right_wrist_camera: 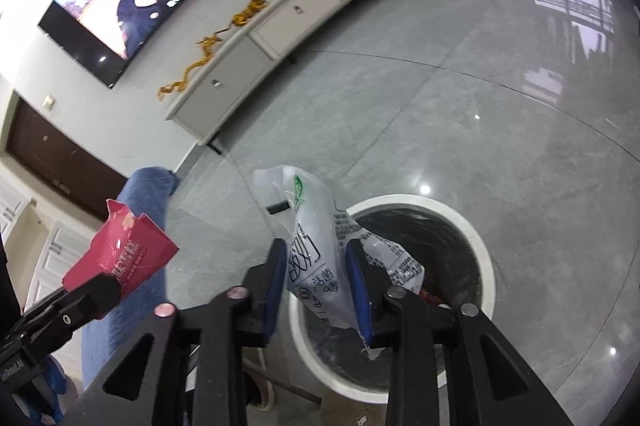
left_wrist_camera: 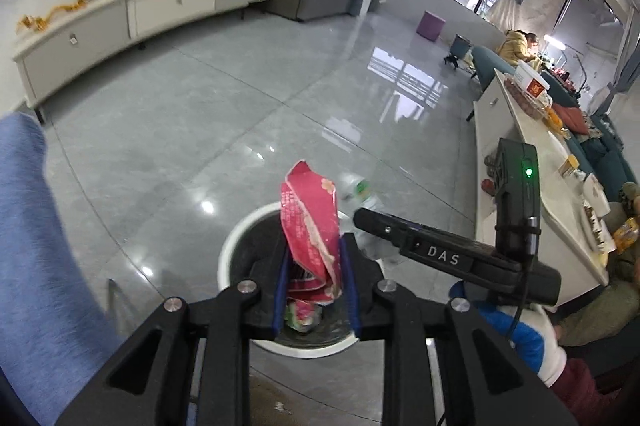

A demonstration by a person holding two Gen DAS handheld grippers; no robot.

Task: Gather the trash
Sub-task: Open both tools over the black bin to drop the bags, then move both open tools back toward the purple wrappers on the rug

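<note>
Left wrist view: drop-off step in hand. Left tongs [left_wrist_camera: 316, 278] directly above white trash bin [left_wrist_camera: 228, 250], pink snack wrapper [left_wrist_camera: 310, 226] standing between the blue pads [left_wrist_camera: 280, 290], touching both yet loosely held, jaws parted. Right tongs at 3 o'clock.

Right wrist view: right tongs [right_wrist_camera: 320, 286] slightly apart, white yogurt pouch [right_wrist_camera: 316, 246] leaning on the right pad. Bin rim at 4 o'clock. Next, probably: spread wider over the opening, let both fall.
</note>
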